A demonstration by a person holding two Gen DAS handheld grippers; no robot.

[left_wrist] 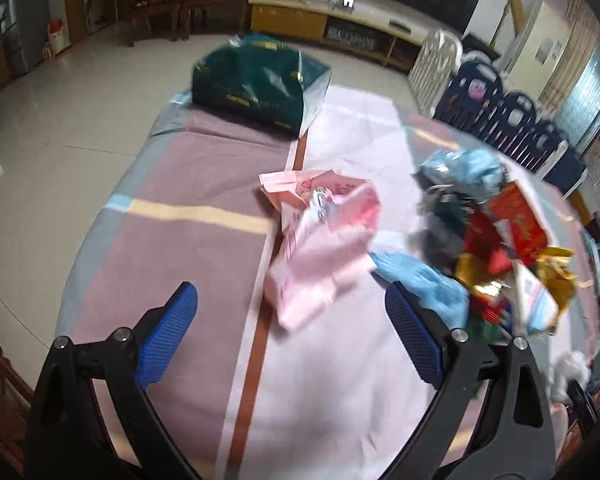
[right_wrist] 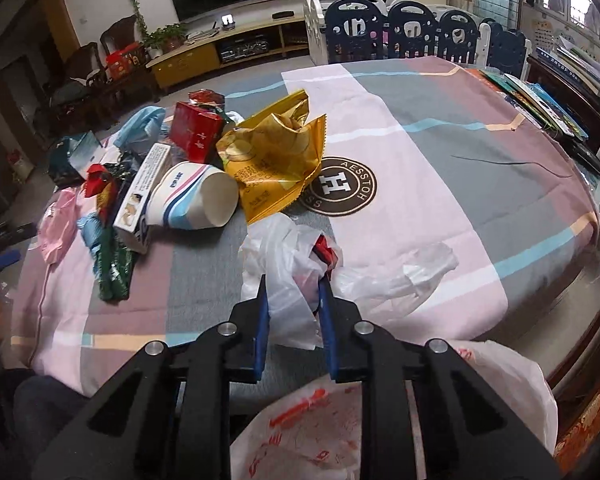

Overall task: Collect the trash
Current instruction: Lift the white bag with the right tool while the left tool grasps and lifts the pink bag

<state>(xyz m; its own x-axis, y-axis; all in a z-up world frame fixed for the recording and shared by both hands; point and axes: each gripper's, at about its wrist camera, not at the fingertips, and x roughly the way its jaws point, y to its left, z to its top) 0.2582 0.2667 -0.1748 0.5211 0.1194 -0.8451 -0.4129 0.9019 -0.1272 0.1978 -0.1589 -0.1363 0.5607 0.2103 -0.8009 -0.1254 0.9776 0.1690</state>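
Right gripper (right_wrist: 292, 300): clenched on the white plastic bag (right_wrist: 284, 264), so its mouth can be held up.
Left gripper (left_wrist: 292, 336): released, nothing held.
Trash pile (right_wrist: 204, 160): at ten o'clock from the bag, on the tablecloth (right_wrist: 440, 168).

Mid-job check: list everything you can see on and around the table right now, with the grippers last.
table: one, striped pink, grey and mauve cloth
white plastic bag: one, near edge, between the right jaws
paper cup: one, white with blue and pink stripes, on its side
yellow snack bag: one, beside the cup
red box: one, behind the cup
white carton: one, left of the cup
pink bag: one, mid-table
dark green bag: one, far edge
left gripper: jaws wide open, empty
right gripper: jaws closed on the white plastic bag
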